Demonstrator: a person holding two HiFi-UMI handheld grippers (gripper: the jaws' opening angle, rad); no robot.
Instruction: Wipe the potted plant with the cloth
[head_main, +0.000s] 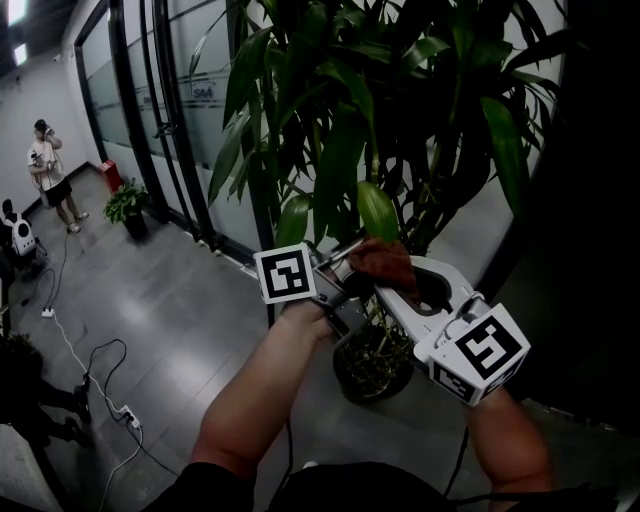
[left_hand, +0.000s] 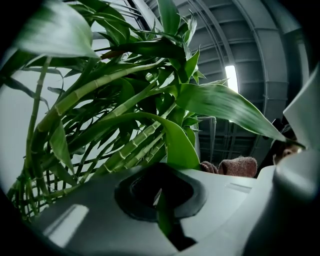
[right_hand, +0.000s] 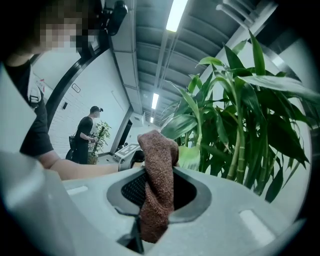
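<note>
You stood over a grey floor (head_main: 200, 290) carrying the big plant's dark pot (head_main: 372, 368), a white cable (head_main: 75, 355), a power strip (head_main: 126, 413) and a smaller potted plant (head_main: 128, 208).

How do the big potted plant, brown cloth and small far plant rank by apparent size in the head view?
Largest: big potted plant.
Then brown cloth and small far plant, alike in look; that plant stands much farther off.

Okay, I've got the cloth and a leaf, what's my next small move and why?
Probably press the cloth against the held leaf and draw it along. The left gripper is shut on that leaf, steadying it; the right gripper grips the cloth just beside it.
</note>
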